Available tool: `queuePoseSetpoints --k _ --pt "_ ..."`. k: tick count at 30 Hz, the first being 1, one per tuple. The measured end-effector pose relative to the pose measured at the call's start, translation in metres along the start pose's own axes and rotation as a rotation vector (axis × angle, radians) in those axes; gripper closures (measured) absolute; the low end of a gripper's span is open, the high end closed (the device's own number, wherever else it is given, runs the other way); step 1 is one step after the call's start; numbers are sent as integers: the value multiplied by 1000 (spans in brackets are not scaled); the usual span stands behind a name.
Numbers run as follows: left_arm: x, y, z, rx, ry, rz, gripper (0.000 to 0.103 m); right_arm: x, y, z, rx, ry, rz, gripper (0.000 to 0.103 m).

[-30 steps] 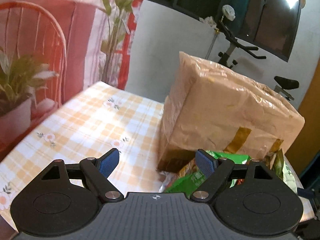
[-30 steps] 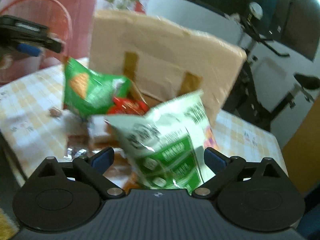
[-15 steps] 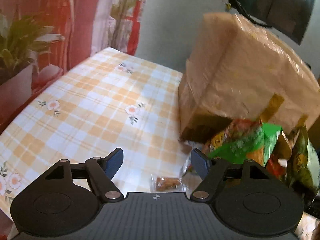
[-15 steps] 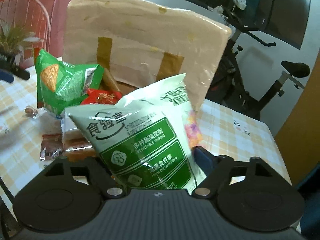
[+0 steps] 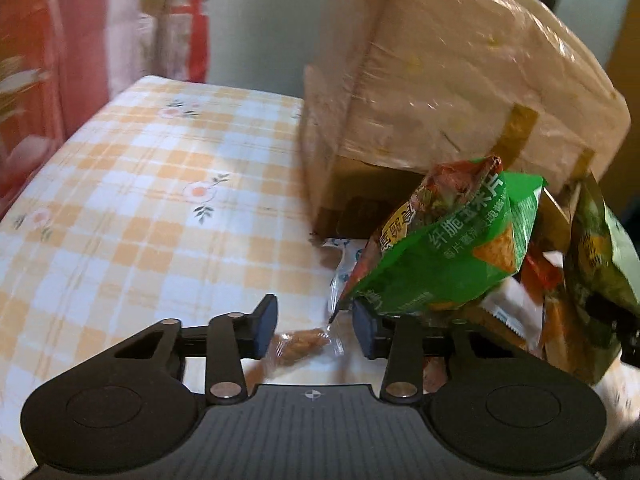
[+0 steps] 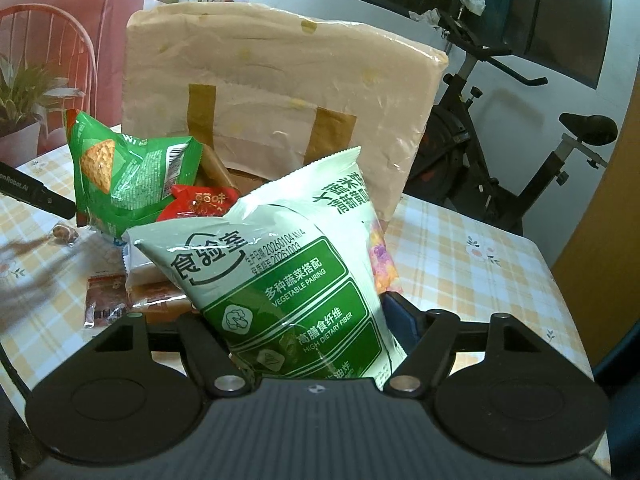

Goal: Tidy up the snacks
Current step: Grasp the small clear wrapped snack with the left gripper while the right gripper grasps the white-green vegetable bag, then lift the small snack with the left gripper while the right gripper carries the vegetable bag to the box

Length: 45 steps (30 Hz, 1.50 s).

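Left wrist view: left gripper (image 5: pixel 316 330) jaws just closing around small wrapped snack (image 5: pixel 302 346), not yet pinched. Right gripper (image 6: pixel 308 328) jaws clamped on white-green bag (image 6: pixel 288 272), lifted for sorting beside box (image 6: pixel 280 92).

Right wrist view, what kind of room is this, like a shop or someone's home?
Most likely a home living or dining area: a table with a checked floral tablecloth, an exercise bike by the wall, and a potted plant beside a red chair.
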<state>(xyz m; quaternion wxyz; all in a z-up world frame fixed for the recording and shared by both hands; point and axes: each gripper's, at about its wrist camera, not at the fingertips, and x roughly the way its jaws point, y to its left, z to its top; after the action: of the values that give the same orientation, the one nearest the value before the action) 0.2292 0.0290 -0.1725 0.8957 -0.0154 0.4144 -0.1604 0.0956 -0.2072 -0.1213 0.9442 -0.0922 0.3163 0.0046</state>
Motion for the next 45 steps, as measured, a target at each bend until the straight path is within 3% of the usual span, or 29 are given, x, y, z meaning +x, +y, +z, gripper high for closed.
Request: queuePoseSetpoints --k 6,9,17,22,23,25,27,30,36,45 --pt "1 5 4 193 39 -50 64 -2 -4 -1 9 3 10 29" --pt "7 12 0 217 84 -108 64 -1 -4 1 10 5 11 29" --pt "12 5 -12 273 113 -120 63 0 -4 1 6 4 14 29" --pt "11 -6 -20 330 119 -59 69 0 -3 1 5 3 15 29" --pt "11 -7 -20 329 114 -47 70 0 -4 1 6 3 15 29" --pt "10 -6 -19 296 108 -37 82 0 -4 1 6 3 15 29" --pt "9 -6 -17 274 103 -34 84 0 -4 1 5 4 15 29" --pt "-2 -7 -17 262 58 -23 84 -1 -4 1 6 3 17 29" --pt "-33 1 -11 138 -26 -5 84 -15 -17 1 72 -31 15 33" --pt "-50 -1 -3 52 -97 10 84 -36 -39 7 159 -74 -28 34"
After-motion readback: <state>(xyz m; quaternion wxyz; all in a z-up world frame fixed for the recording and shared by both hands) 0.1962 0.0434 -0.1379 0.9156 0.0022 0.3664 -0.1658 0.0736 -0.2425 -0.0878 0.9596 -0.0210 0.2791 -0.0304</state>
